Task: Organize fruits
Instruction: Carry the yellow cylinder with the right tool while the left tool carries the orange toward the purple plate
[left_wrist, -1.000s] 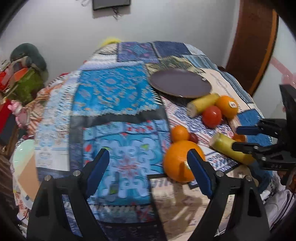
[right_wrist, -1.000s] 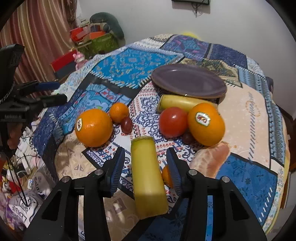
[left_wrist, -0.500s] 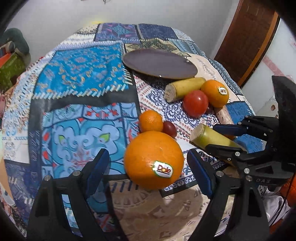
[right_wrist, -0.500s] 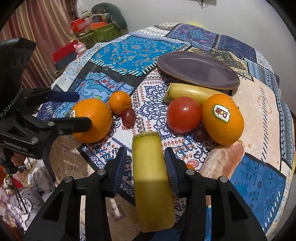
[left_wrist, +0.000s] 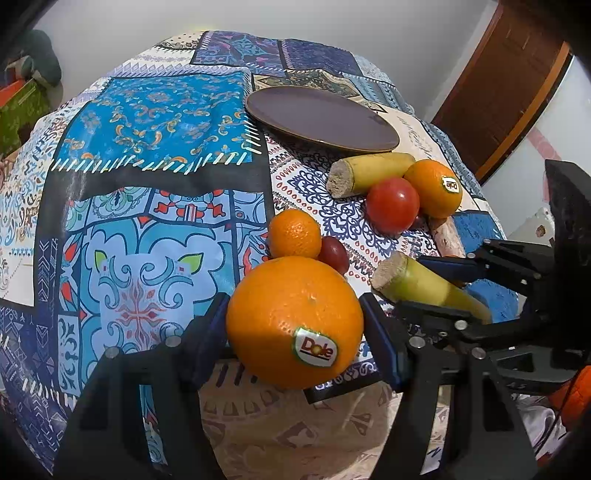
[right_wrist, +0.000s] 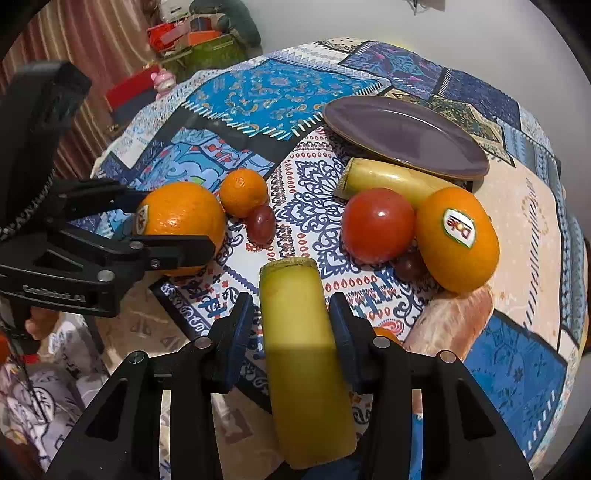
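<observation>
My left gripper (left_wrist: 295, 325) is shut on a big orange (left_wrist: 293, 321) with a Dole sticker, near the table's front edge; it also shows in the right wrist view (right_wrist: 181, 227). My right gripper (right_wrist: 291, 317) is shut on a yellow-green banana piece (right_wrist: 303, 350), also visible in the left wrist view (left_wrist: 421, 286). A brown plate (left_wrist: 321, 120) lies empty further back. Between lie a small orange (left_wrist: 293, 232), a dark grape (left_wrist: 334, 253), a tomato (left_wrist: 392, 205), a second Dole orange (left_wrist: 436, 188) and another banana piece (left_wrist: 369, 171).
A patterned blue patchwork cloth (left_wrist: 155, 122) covers the round table. A pinkish fruit wedge (right_wrist: 450, 321) lies right of my right gripper. Boxes and toys (right_wrist: 192, 40) stand beyond the table's far left. A wooden door (left_wrist: 502, 85) is at the right.
My left gripper moved forward and to the right around the big orange and closed on it. My right gripper stayed on the banana piece and shifted slightly forward.
</observation>
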